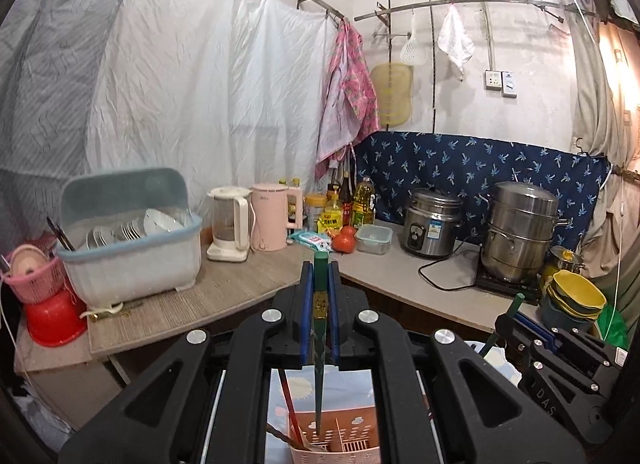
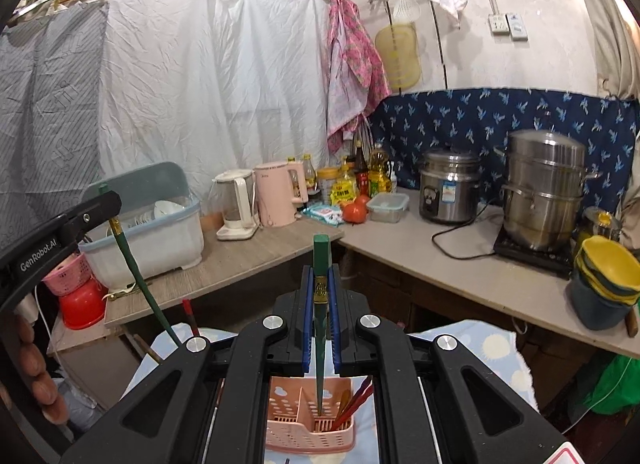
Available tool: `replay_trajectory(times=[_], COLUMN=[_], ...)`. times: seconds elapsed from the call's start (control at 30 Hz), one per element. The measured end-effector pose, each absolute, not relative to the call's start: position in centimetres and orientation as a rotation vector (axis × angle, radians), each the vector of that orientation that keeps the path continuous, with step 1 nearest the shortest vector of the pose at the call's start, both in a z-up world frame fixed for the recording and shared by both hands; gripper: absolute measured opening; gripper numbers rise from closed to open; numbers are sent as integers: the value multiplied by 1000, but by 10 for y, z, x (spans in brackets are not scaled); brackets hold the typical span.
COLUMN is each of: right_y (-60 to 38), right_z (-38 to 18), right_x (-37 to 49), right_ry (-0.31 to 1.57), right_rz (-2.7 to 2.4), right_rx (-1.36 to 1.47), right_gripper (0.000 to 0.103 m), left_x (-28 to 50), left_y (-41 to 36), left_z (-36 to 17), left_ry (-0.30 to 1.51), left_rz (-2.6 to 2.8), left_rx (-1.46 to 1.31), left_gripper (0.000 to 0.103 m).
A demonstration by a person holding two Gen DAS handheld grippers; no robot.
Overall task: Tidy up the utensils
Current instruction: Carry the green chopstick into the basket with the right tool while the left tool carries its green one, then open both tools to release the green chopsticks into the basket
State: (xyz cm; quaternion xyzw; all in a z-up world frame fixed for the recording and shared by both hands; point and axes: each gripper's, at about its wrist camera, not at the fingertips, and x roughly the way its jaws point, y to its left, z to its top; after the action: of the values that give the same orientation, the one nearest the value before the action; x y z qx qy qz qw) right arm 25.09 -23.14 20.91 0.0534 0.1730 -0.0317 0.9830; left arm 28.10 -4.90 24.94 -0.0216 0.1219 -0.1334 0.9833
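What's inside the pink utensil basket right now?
The pink basket holds reddish chopsticks in its right compartment; a green chopstick tip hangs above the divider. The gripper frame hides the basket's sides.

On the tabletop [image 2: 256,256] stand a pink kettle [image 2: 278,193], a steel rice cooker [image 2: 448,187] (its cord trailing) and stacked yellow bowls [image 2: 610,268].

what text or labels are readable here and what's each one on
"GenRobot.AI": on the black arm of the left tool, seen from the right wrist view.
"DAS": on the black body of the right tool, seen from the left wrist view; it may be cut off.
Rice cooker sticker: too small to read.
Yellow bottle labels: blurred.
Gold band on the green chopstick: unreadable.
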Motion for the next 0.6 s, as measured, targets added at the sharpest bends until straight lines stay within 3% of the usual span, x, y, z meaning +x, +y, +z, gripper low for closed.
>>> replay_trajectory(times=[0.5, 0.57, 0.6], right_y=[-222, -223, -224], right_z=[138, 138, 139], right_x=[270, 266, 263], right_ry=[477, 470, 463], right_rz=[-48, -56, -61], right_rx=[104, 105, 110], right_gripper=[7, 8, 13], left_x=[301, 298, 296], left_y=[-53, -52, -51], left_z=[171, 168, 167], left_ry=[376, 379, 379], left_rz=[-260, -256, -247], left_rx=[-29, -27, -28], left_gripper=[8, 17, 22])
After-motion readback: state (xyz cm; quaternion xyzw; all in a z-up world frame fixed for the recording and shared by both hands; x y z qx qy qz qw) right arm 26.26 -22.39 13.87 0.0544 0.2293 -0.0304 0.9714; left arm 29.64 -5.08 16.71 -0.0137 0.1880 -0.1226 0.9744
